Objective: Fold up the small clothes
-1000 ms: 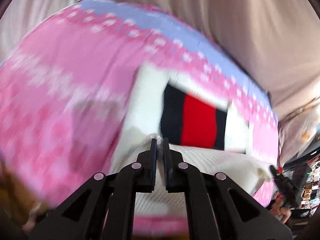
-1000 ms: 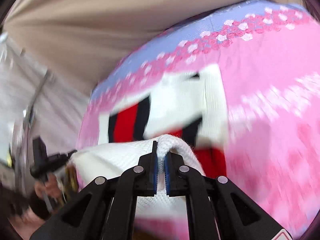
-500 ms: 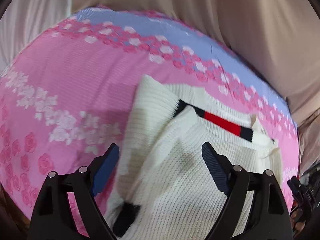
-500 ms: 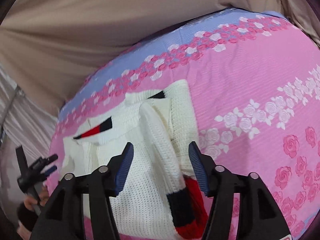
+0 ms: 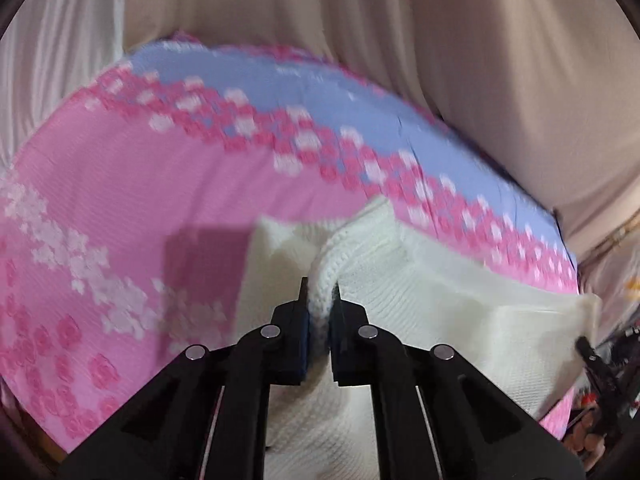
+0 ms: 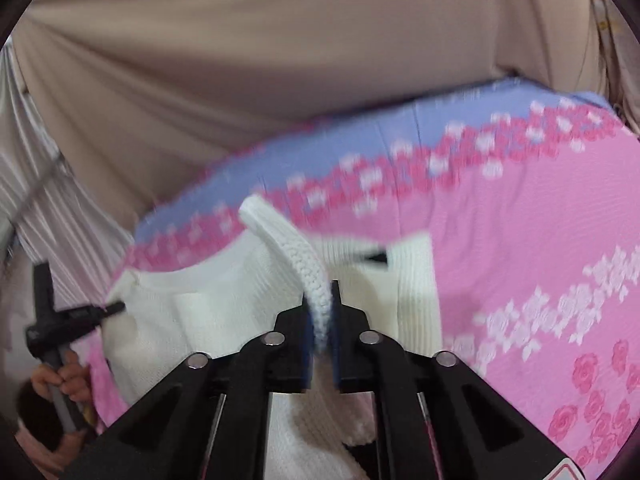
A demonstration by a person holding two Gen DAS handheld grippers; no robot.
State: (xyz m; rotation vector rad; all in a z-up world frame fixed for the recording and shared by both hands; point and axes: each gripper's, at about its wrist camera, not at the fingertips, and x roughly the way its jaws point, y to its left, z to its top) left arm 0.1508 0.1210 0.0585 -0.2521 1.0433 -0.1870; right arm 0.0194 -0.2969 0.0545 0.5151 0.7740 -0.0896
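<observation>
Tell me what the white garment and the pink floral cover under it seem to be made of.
White garment: chunky knit yarn, probably wool or acrylic; visible stitch loops and ribbing, matte and soft.
Pink floral cover: thin woven fabric, likely cotton or a blend; fine ribbed texture, printed flowers, matte. Blur leaves the fibres uncertain.

Both wrist views are evenly and fairly softly lit, with no glare or hot spots. Motion blur smears the flower border of the pink bedspread (image 5: 120, 184) along its far edge in both views, and the white knit sweater (image 5: 460, 300) loses its stitch texture away from the lens. Only the black finger linkages and the knit fold right at them look sharp. A squarish dark shadow (image 5: 208, 256) falls on the bedspread left of the sweater in the left view. Fisheye distortion bows the bed into a dome, bends the beige curtain (image 6: 280, 60) and leaves dark vignetted corners.
</observation>
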